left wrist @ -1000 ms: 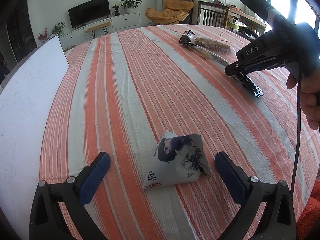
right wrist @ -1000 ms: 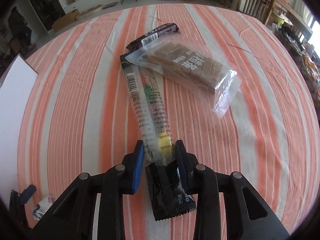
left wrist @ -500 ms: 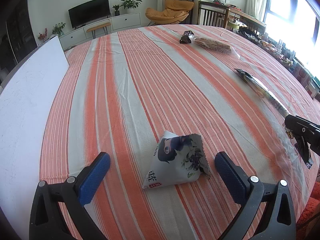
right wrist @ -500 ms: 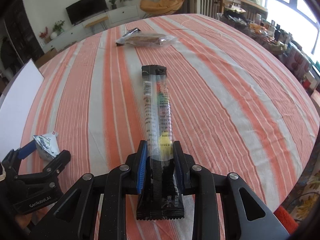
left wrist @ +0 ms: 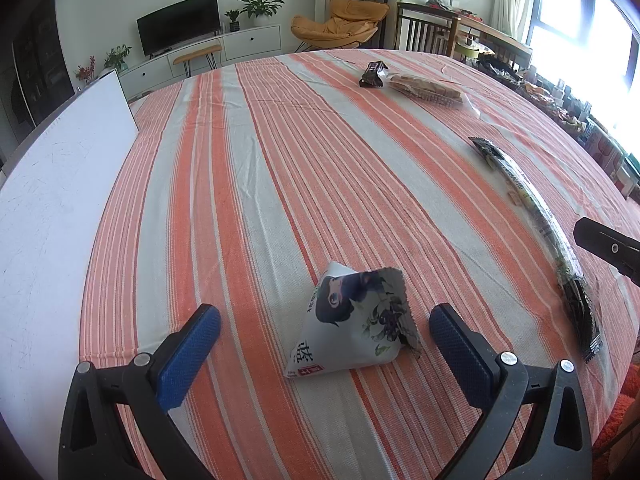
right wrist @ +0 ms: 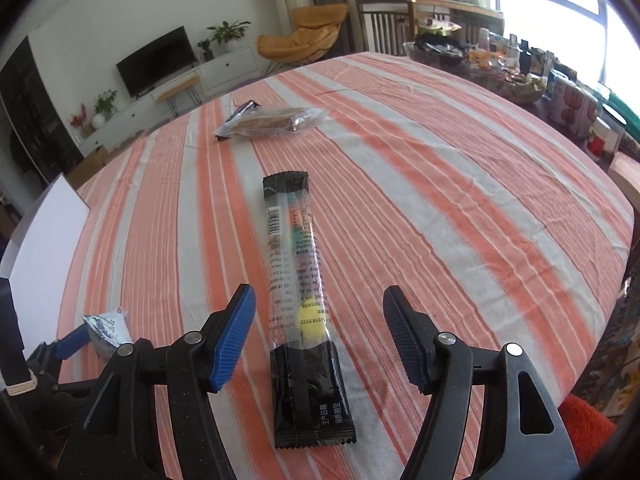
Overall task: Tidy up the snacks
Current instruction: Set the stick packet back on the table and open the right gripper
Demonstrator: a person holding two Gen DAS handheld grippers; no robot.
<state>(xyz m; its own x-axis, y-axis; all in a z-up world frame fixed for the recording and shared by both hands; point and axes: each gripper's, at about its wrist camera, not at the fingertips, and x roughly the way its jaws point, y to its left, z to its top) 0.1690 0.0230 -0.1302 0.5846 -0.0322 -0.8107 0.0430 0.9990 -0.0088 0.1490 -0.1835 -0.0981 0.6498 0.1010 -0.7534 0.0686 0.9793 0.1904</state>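
A long black and clear snack stick pack (right wrist: 304,300) lies flat on the striped tablecloth between the fingers of my right gripper (right wrist: 320,332), which is open and not touching it. The pack also shows at the right in the left wrist view (left wrist: 536,220). A white pyramid-shaped snack bag (left wrist: 356,332) sits between the fingers of my open left gripper (left wrist: 324,344); it also shows in the right wrist view (right wrist: 106,330). A clear biscuit pack (left wrist: 424,88) and a dark bar (left wrist: 374,74) lie together at the far side.
A white board (left wrist: 52,208) lies along the table's left side. The round table's near edge (right wrist: 580,368) is close on the right. A cluttered side table (right wrist: 500,68) and chairs stand beyond the far right.
My right gripper carried the long stick pack away from the far pile toward the near right, laid it on the cloth, and opened. My left gripper has not moved.
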